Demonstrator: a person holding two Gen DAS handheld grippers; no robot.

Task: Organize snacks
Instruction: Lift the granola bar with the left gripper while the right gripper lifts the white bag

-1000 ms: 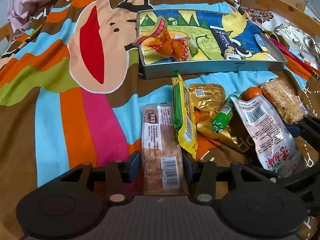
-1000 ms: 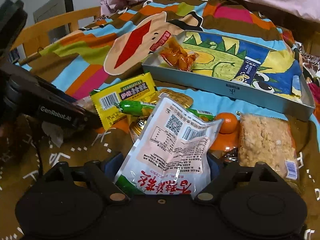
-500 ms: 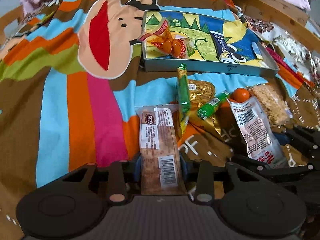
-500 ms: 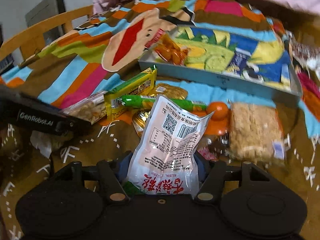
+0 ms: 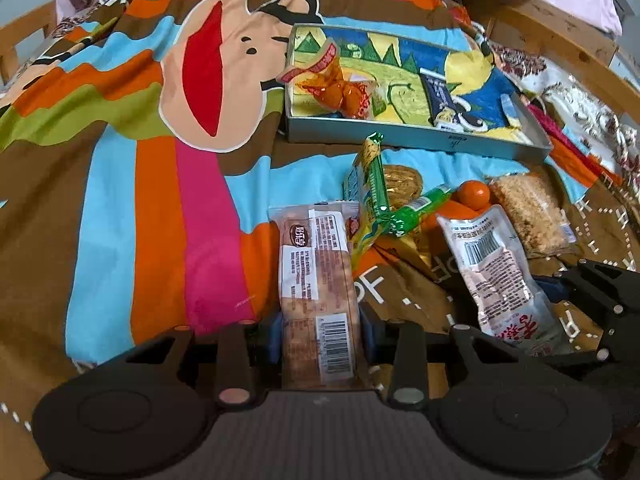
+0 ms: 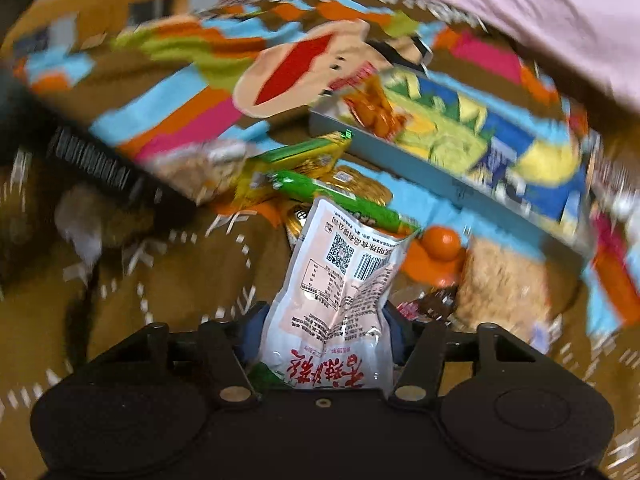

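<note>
Your long brown biscuit pack carries a white label with small print, unreadable, a round brown logo with characters too small to make out, and a barcode near its lower end. Your white pouch shows a QR code, a barcode, a nutrition table and big red Chinese characters at the bottom, upside down and blurred. The bedspread has pale letters, "OF" readable. Tray wall bears a tiny mark, illegible.
</note>
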